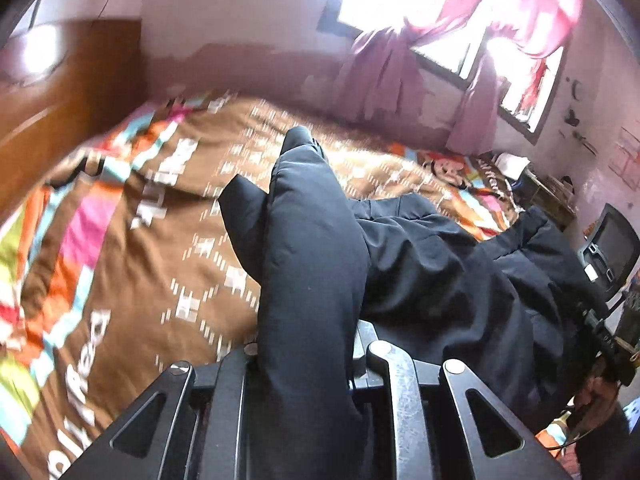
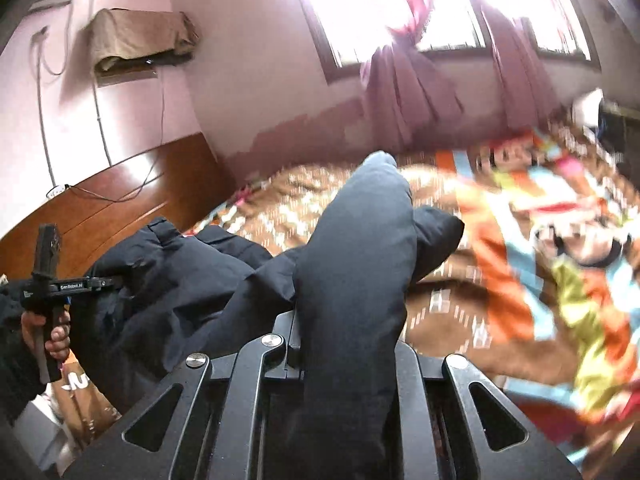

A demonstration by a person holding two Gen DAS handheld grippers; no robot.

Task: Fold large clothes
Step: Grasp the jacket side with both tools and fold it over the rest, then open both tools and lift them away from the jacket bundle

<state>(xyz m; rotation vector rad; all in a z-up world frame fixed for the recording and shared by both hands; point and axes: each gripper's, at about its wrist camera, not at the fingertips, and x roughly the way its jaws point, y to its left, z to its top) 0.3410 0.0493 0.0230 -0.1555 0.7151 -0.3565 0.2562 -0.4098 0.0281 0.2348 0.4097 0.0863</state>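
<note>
The left gripper (image 1: 308,360) is pinching a thick puffy fold of the black coat (image 1: 420,272). The fold bulges up between its fingers and hides their tips. The right gripper (image 2: 348,360) is pinching another fat fold of the same coat (image 2: 180,280) in the same way. In the right view, a hand (image 2: 52,332) holding the left tool shows at the far left edge.

The coat is held up at two spots. The rest of it hangs and sags between the two tools, above the bed. It looks soft and squishy, like a pillow. It is big, so it is likely a bit heavy and floppy. The cloth looks smooth, so it may slip if the pinch is weak. A good place to hold seems to be a full bunch near an edge or corner, not one thin layer.

Under the coat lies the blanket (image 1: 168,248), brown with bright stripes. It looks soft and wide, a good place to lay the coat flat. Past it stands a wooden headboard (image 2: 120,200). Farther off are the pink wall (image 2: 240,60), pink curtains (image 1: 400,72) and a very bright window (image 2: 360,0).
</note>
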